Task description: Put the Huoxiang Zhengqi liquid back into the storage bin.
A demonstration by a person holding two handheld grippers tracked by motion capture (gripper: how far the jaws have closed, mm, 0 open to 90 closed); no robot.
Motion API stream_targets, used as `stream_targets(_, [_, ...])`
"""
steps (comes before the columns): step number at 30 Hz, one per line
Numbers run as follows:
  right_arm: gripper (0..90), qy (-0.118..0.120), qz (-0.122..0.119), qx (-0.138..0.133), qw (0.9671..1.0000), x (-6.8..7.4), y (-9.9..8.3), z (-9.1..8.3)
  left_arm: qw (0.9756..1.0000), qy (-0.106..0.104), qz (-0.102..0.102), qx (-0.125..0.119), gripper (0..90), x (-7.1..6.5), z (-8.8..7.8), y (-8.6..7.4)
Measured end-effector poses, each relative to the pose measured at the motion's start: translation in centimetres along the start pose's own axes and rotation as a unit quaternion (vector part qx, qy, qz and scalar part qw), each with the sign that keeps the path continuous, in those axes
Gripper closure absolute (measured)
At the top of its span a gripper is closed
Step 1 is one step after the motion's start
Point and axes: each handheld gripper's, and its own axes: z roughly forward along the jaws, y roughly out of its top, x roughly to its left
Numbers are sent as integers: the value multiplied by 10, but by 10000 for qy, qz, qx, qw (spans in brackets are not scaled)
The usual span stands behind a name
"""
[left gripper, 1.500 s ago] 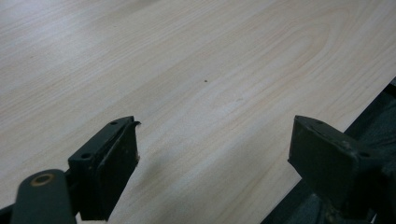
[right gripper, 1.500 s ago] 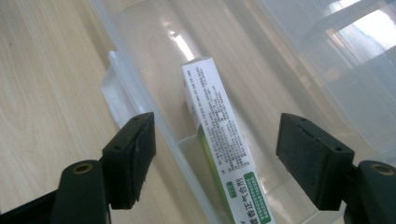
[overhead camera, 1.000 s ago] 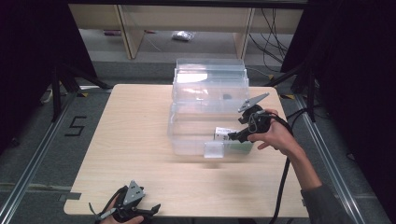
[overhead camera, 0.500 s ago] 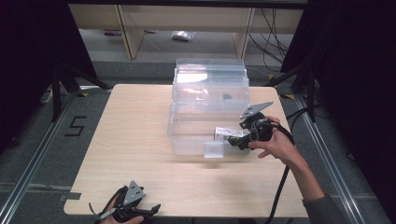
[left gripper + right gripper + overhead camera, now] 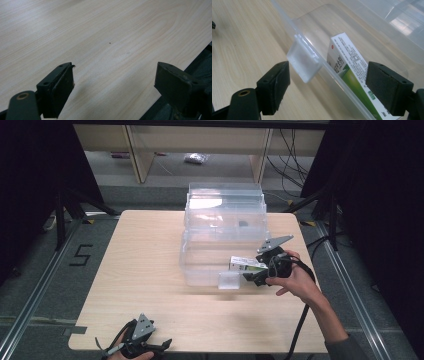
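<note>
A clear plastic drawer unit [image 5: 225, 215] stands at the back middle of the light wood table [image 5: 135, 270]. Its bottom drawer [image 5: 202, 267] is pulled out toward me. A white and green carton [image 5: 243, 265] leans inside that drawer against the front wall [image 5: 348, 67]. My right gripper [image 5: 255, 272] is open and straddles the drawer front [image 5: 328, 72]: one jaw is outside by the frosted handle tab [image 5: 303, 62], the other is inside over the carton. My left gripper [image 5: 159, 346] rests open at the table's near left edge, with bare wood between its jaws [image 5: 115, 72].
The unit's upper drawers are closed, with a small dark item [image 5: 243, 224] inside one. Wooden shelving [image 5: 200, 150] stands on the floor behind the table. The table edge [image 5: 185, 67] lies just beside my left gripper's right jaw. Wide bare wood spreads left of the unit.
My right gripper has come down and nearer to me, onto the drawer front. The carton, the drawer and the left gripper have hardly moved.
</note>
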Motion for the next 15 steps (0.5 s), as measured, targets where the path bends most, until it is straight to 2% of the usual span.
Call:
stream_targets(1, [207,-20,-15,-25,10000,1,-1,0,9999,6,-91,-75,151,-1,1,0])
stream_targets(2, [207,-67,67,-35,9999,3,-1,-1,9999,0,-85,-65,151,-1,1,0])
stream_targets(3, [207,-17,-17,-86,10000,3,-3,-1,10000,8,10,5,151,0,0,0])
stream_targets(4, [207,-62,38,-148,9999,5,-4,0,10000,5,0,1,151,-1,0,0])
stream_targets(5, [207,-4,28,-58,10000,5,-4,-2,10000,8,3,-3,151,0,0,0])
stream_targets(6, [207,-41,9,-180,9998,7,-6,0,9999,-8,-82,-79,151,-1,1,0])
stream_targets(7, [207,4,5,-94,10000,7,-6,-2,9999,21,-91,-73,151,-1,1,0])
stream_targets(8, [207,-15,103,-169,9998,10,-8,-1,10000,50,17,27,151,0,0,0])
stream_targets(9, [207,-19,33,-100,9999,10,-9,-2,10000,58,-12,7,151,0,1,0])
stream_targets(10, [207,-11,34,-157,9999,11,-10,-1,10000,58,-8,14,151,0,1,0])
stream_targets(11, [207,-64,155,-176,9997,14,-12,0,10000,59,-6,8,151,0,1,0])
stream_targets(12, [207,10,31,-144,9999,14,-13,-1,10000,47,-69,-38,151,-1,1,0])
stream_targets(14, [207,-23,202,-245,9995,19,-17,0,10000,64,-57,-8,151,-1,1,0])
stream_targets(15, [207,-11,237,-226,9995,20,-18,0,10000,63,27,60,151,1,0,0])
